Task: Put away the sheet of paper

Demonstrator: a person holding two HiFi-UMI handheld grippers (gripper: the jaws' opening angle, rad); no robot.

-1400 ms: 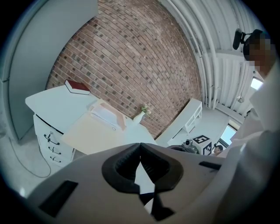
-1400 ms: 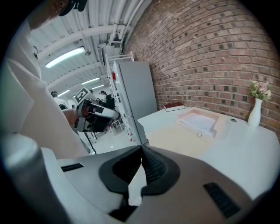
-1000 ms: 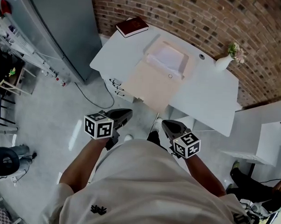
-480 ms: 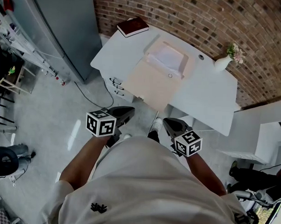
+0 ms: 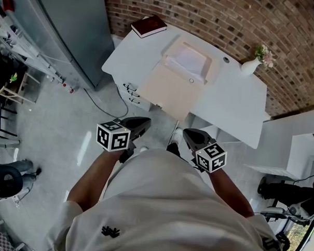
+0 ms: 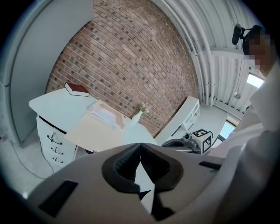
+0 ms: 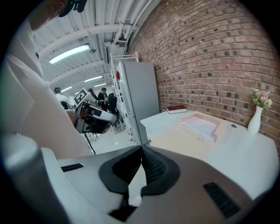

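A white sheet of paper (image 5: 188,60) lies in the far half of an open beige folder (image 5: 169,91) on the white desk (image 5: 235,110). The same sheet (image 6: 104,113) shows far ahead in the left gripper view, and the sheet (image 7: 201,123) shows on the desk in the right gripper view. My left gripper (image 5: 142,125) and right gripper (image 5: 189,135) hover close to my body, over the floor and short of the desk's near edge. Both are shut with nothing between the jaws. Neither touches the paper.
A red book (image 5: 148,26) lies at the desk's far left corner, and a white vase with flowers (image 5: 250,66) stands at the far right. Drawers (image 5: 130,92) hang under the desk's left end. A tall grey cabinet (image 5: 73,25) stands to the left, with a cable on the floor (image 5: 103,109).
Both grippers hold their places and stay shut. Only the head view has shifted slightly.
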